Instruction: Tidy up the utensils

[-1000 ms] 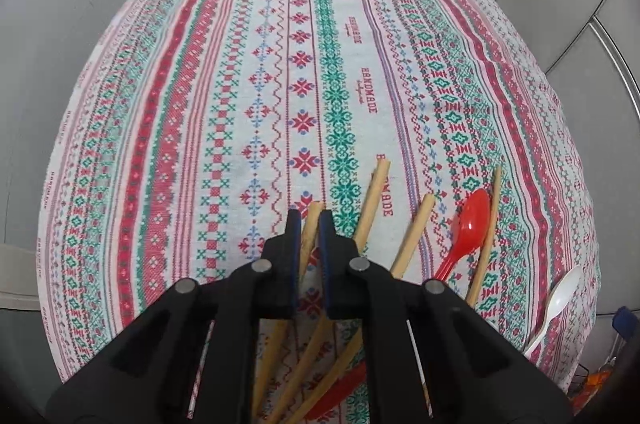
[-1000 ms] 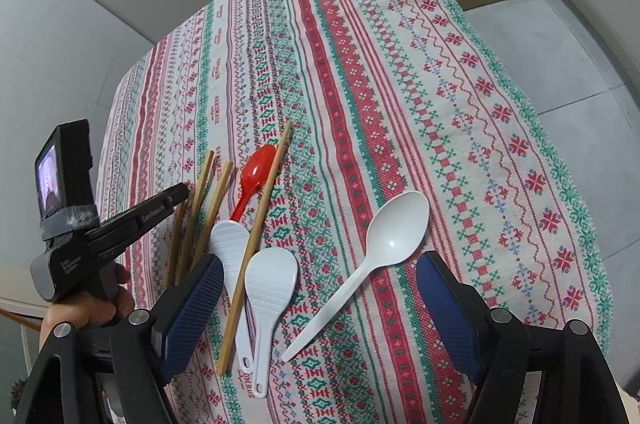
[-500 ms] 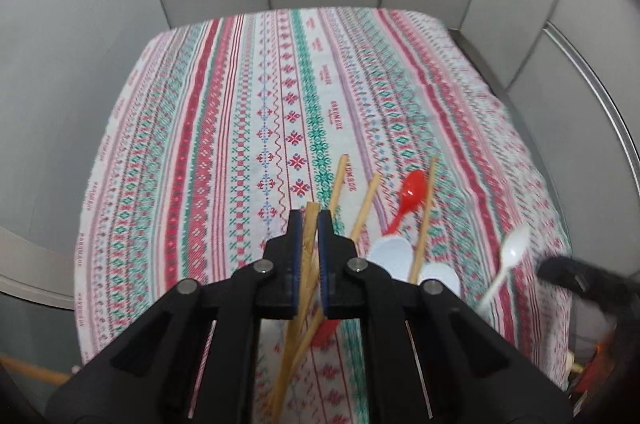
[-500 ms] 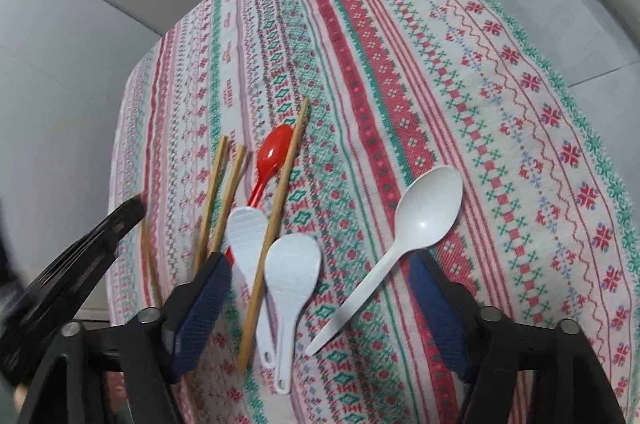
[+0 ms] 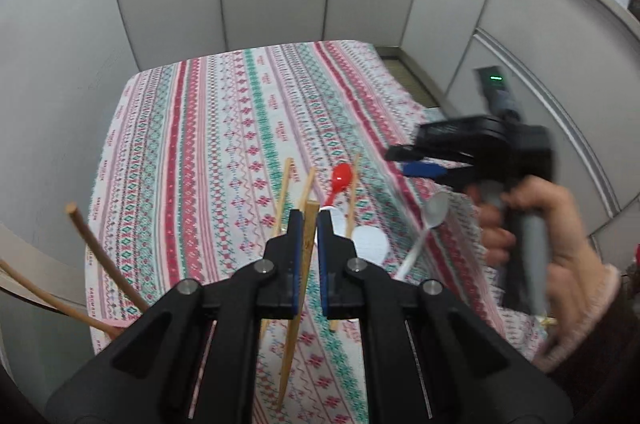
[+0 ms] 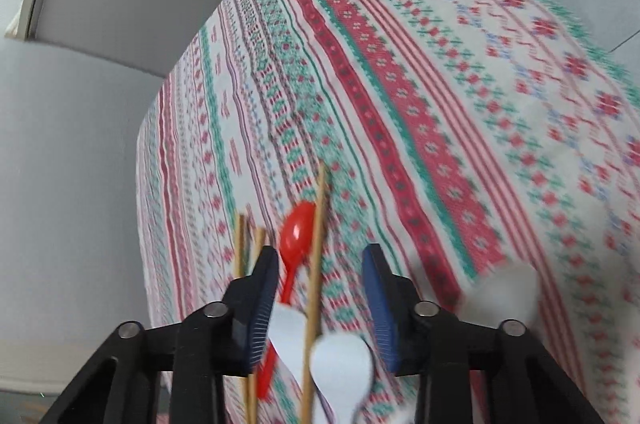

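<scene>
One wooden chopstick (image 5: 307, 256) is clamped between the nearly closed jaws of the left gripper (image 5: 310, 224), lifted above the patterned tablecloth (image 5: 224, 144). The right gripper (image 6: 320, 264) is held open and empty over the red spoon (image 6: 295, 240). The chopstick should be kept level and released beside the other chopsticks.

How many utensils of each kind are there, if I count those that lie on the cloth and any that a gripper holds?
Chopsticks: 4, one of them in the left gripper
Red spoon: 1
White spoon: 1
White paddles: 2
Total: 8
</scene>
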Tool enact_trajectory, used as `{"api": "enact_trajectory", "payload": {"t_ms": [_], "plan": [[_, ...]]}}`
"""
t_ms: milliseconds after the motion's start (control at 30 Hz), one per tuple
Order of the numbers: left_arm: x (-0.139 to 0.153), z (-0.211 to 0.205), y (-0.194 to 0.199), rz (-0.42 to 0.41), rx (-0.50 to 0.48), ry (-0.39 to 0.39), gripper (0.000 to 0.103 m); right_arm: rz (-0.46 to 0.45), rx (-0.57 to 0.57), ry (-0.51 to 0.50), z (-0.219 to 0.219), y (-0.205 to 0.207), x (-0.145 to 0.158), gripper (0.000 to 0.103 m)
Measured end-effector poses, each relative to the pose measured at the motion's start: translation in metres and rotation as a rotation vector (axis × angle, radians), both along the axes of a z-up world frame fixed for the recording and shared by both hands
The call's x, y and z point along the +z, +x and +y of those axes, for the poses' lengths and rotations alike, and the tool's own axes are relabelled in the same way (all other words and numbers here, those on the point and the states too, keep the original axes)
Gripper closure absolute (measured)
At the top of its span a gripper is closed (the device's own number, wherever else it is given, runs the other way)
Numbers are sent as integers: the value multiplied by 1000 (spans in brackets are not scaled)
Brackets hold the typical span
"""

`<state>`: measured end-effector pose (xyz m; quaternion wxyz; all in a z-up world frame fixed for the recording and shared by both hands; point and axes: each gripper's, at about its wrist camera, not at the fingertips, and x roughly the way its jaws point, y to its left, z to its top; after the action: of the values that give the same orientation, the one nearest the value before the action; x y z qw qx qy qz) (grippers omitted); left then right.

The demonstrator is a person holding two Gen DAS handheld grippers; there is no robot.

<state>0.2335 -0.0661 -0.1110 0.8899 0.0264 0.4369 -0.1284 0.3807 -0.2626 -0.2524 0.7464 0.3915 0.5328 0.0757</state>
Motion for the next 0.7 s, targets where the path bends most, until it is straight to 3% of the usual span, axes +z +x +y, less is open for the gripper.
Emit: {"api": "enact_trajectory", "payload": {"t_ms": [433, 500, 700], "plan": [[6, 3, -4, 4, -27, -44, 95, 92, 75, -222, 43, 49, -31, 89], [6, 4, -4, 5, -26, -46, 95, 77, 79, -252, 46, 50, -32, 96], [6, 4, -4, 7, -27, -52, 95, 54, 83, -283, 49, 50, -27, 99]]}}
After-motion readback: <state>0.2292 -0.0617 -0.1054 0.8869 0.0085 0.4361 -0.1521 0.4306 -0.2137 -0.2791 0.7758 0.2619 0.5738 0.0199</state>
